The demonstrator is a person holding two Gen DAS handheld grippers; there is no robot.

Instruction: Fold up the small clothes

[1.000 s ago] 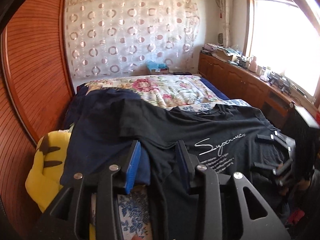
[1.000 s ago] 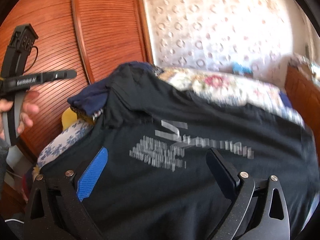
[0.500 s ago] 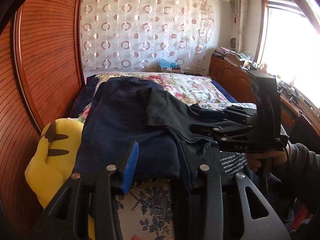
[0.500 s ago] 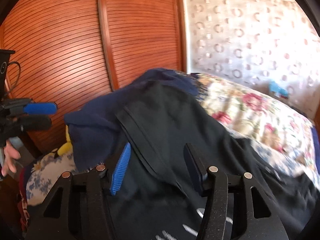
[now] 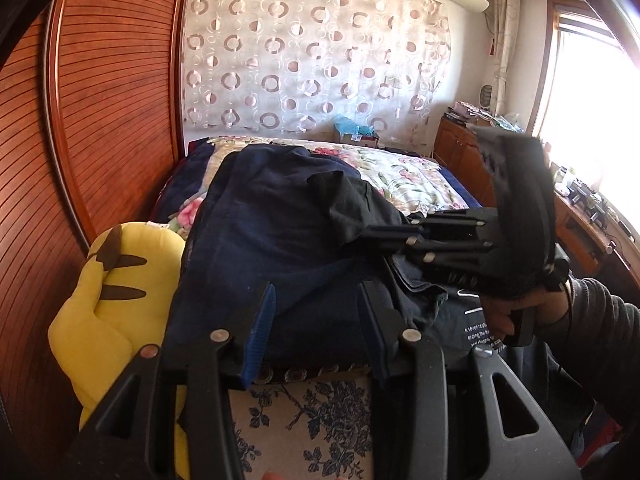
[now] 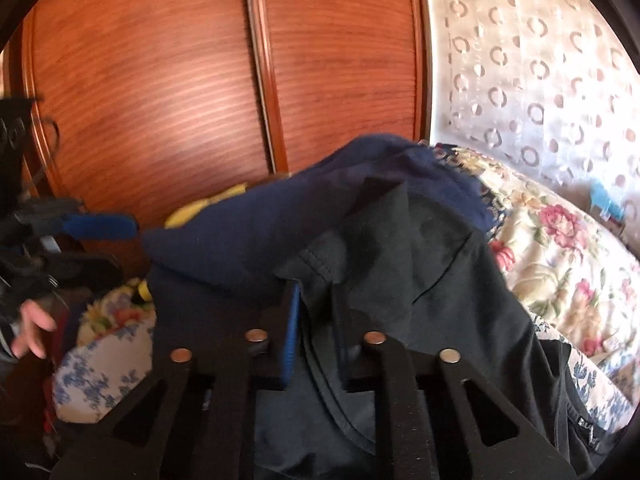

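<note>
The black cotton T-shirt with white printed lettering (image 6: 420, 280) lay on the bed, partly heaped over a dark navy garment (image 5: 280, 232) that covered the near end of the mattress. Its sleeve or shoulder edge stood bunched up, and the right gripper (image 6: 316, 320) had its fingers narrowed around a stitched seam of that black cloth; they looked closed on it, though blur and the dark fabric made the contact hard to confirm. In the left wrist view the same gripper reached across over the shirt, the person's right hand (image 5: 516, 312) on its handle.

The left gripper (image 5: 316, 320) hung at the near edge of the bed over the navy garment, its fingers spread apart and holding nothing.

The likeliest trouble was a two-layer grasp: black and navy cloth touched right where the right fingers pinched, so a pull could drag both garments and spoil the fold. A grip on only the thin seam could also slip, letting the sleeve drop back in a crumple. With the left fingers idle, nothing pinned the shirt's body, so the whole shirt might slide toward the yellow plush toy with brown stripes (image 5: 116, 304) at the bed's side, or off the blue-flowered white sheet (image 5: 312, 420) at the near edge.
</note>
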